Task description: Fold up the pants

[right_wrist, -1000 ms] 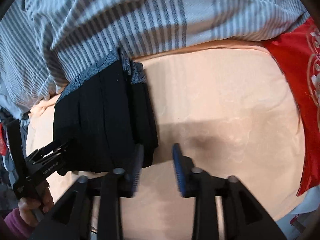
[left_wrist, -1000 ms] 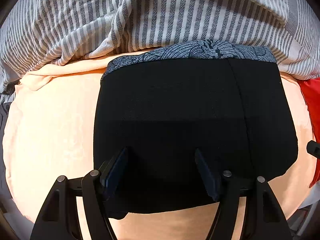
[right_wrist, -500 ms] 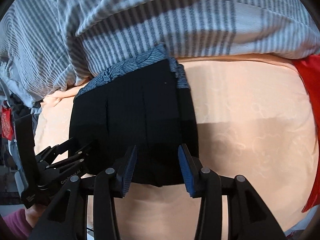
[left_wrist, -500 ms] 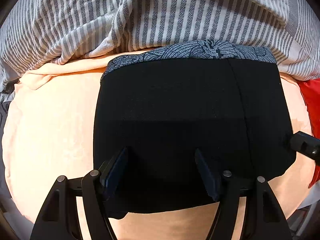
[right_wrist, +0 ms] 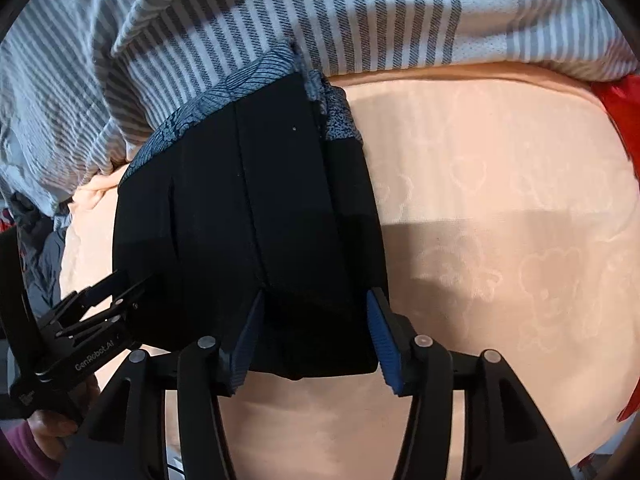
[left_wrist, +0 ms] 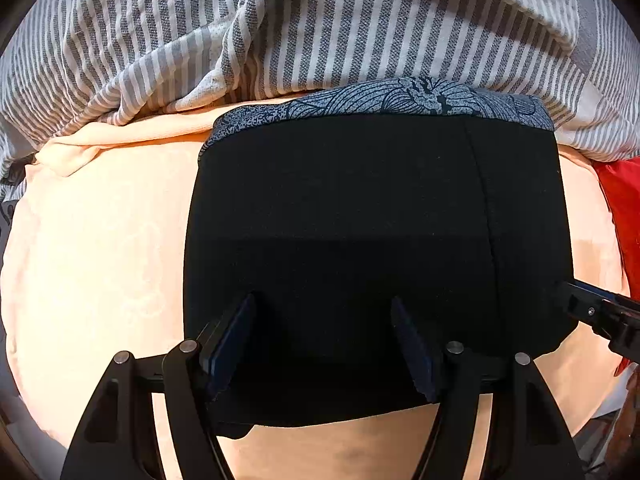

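In the left wrist view we are looking down on the folded black fabric pants with a blue-grey patterned waistband [left_wrist: 360, 240]. They are lying as a squarish bundle across the middle of the frame on a peach-coloured embossed blanket [left_wrist: 100, 240]. The patterned band is running along the bundle's upper edge, right against a rumpled grey-and-white striped cover [left_wrist: 320, 28] that is filling the top of the frame. A red cloth [left_wrist: 624, 216] is showing at the right edge.

Our left tongs [left_wrist: 324, 344] are hanging over the lower part of the pants with their fingers standing apart; whether the pads are touching the cloth we cannot tell, and nothing is pinched between them. The tip of the other tool is entering at the right edge, at the bundle's lower right corner.

In the right wrist view the pants [right_wrist: 248, 220] are sitting left of centre, and our right tongs [right_wrist: 312, 336] are straddling the bundle's lower right corner. Their blue-padded fingers are spreading wider, with the thick folded edge lying between them, not squeezed. At the lower left of that frame a hand [right_wrist: 56, 424] is gripping the left tool's handle.
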### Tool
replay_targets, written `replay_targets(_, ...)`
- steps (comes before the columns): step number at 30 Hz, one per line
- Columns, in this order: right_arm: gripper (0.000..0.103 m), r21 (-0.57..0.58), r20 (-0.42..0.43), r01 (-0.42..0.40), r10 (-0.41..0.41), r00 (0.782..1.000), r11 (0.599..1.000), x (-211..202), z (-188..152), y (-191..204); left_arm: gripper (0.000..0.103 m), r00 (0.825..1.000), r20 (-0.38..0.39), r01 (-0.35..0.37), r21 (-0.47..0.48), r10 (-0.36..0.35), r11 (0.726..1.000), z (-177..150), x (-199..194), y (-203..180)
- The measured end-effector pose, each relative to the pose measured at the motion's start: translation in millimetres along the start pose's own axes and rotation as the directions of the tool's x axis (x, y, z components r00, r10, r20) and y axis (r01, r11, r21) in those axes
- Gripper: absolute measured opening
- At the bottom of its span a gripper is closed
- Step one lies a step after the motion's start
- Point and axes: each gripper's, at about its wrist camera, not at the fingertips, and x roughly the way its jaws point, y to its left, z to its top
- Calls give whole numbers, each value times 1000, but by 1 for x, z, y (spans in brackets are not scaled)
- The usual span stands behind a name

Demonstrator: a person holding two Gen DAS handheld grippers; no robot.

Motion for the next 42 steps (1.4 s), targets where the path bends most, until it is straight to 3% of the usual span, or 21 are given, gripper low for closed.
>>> replay_targets(3,65,20,-7,-5,5,1000,1000,2,0,-4,71,1000,-11,4,3,-4,1000,2,0,2)
replay_targets(7,65,56,-26,-21,22,999,998,0,1,-10,71,1000,5,0,-8,0,1000,10,-12,9)
replay_targets(11,48,13,60,8,-9,998,1000,-24,11,2,71,998,58,-27,-58,30,998,27,-26,31)
replay_targets(14,47,2,122,-6,5,993,1000,-38,32,6,71,996,68,-50,-96,56,994,43,-27,49)
replay_targets(21,48,59,148,-113,104,984,992,-25,97,-7,71,995,75,-49,-153,61,987,74,-25,69)
replay_targets(28,47,8,90,-198,197,976,980,-6,123,-5,71,997,55,-37,-156,46,987,83,-11,48)
replay_targets(29,45,-2,83,-203,202,976,979,-5,126,-4,71,998,50,-33,-156,41,987,83,-8,44)
replay_targets(30,32,-6,80,-207,207,975,978,-3,128,-3,71,998,48,-32,-151,40,988,83,-8,42)
replay_targets(33,12,2,48,-220,219,974,976,1,131,-6,71,997,48,-48,-117,54,992,87,-7,34)
replay_targets(36,10,-25,46,-183,184,982,983,-7,129,-11,71,997,54,-54,-107,60,993,93,-7,30)
replay_targets(39,10,-91,39,-94,98,994,991,-6,123,-8,71,998,38,-50,-110,55,993,94,-2,29)
replay_targets(42,12,-51,24,-74,76,997,996,3,123,-18,71,999,3,-49,-86,49,995,85,11,22)
